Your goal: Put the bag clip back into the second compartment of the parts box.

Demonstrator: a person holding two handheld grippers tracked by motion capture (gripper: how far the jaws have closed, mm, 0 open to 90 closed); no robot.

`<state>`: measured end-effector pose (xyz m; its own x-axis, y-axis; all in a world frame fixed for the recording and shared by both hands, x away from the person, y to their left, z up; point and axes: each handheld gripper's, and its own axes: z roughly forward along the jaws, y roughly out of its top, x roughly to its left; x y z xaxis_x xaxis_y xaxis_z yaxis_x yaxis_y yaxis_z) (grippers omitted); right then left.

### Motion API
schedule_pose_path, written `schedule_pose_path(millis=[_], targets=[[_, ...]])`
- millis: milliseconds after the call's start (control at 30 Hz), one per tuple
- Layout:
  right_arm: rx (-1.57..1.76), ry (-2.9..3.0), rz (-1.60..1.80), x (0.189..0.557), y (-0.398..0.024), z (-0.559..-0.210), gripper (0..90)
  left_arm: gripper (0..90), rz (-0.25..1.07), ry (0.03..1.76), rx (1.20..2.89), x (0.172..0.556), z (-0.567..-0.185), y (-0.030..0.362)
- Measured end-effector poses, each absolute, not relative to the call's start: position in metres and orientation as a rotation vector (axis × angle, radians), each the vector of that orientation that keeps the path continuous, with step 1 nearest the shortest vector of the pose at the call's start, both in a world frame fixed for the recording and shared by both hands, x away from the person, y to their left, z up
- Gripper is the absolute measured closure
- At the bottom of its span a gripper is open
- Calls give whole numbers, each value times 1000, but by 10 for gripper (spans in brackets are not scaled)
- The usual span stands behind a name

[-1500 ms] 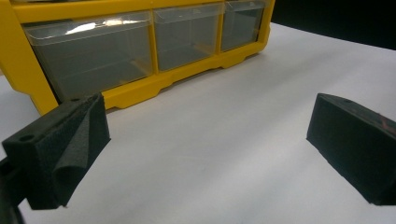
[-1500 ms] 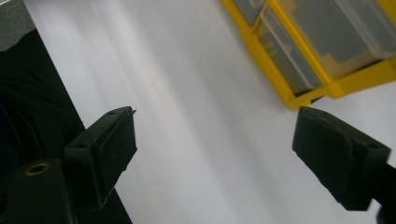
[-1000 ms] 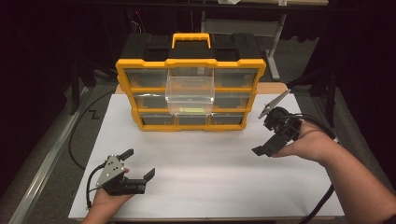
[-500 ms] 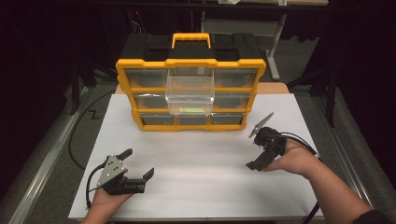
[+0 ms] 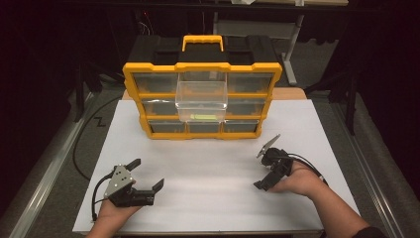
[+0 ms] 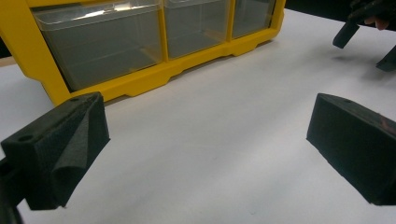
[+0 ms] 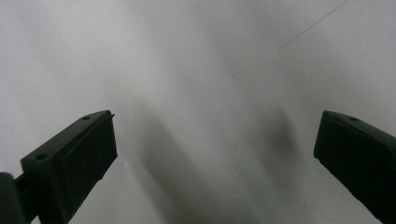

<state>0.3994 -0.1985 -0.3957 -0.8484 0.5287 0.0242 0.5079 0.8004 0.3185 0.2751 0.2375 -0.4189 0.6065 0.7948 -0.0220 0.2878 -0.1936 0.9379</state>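
Since a second ago the right gripper [image 5: 266,168] has dropped back from beside the organiser's right edge toward the person, and now rests low on the white table [image 5: 213,168] at about 4 o'clock from the yellow drawer organiser [image 5: 202,99]. The left gripper [image 5: 143,176] has stayed put at about 7 o'clock, its jaws spread wide with nothing between them. The right gripper's jaws are likewise apart and empty, pointed down at the bare sheet. One clear drawer [image 5: 201,101] in the middle column stands pulled out. A green item [image 5: 200,117] shows just under it. To close that drawer well, a gripper should probably meet its front squarely at mid-width and push straight toward 12 o'clock. Both forearms lie relaxed, hands near the front edge.
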Motion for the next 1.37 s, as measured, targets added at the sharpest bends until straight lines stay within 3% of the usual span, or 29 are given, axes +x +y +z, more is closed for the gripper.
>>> schedule_pose_path(millis=[733, 867, 1367], targets=[[1017, 2296, 1431, 352, -240, -402, 1, 4, 595, 941, 1716, 277, -418, 244], [975, 2146, 1478, 333, -251, -409, 2, 4, 603, 947, 1732, 277, -419, 244], [1029, 2165, 1467, 335, -251, -416, 2, 4, 624, 946, 1732, 274, -417, 243]])
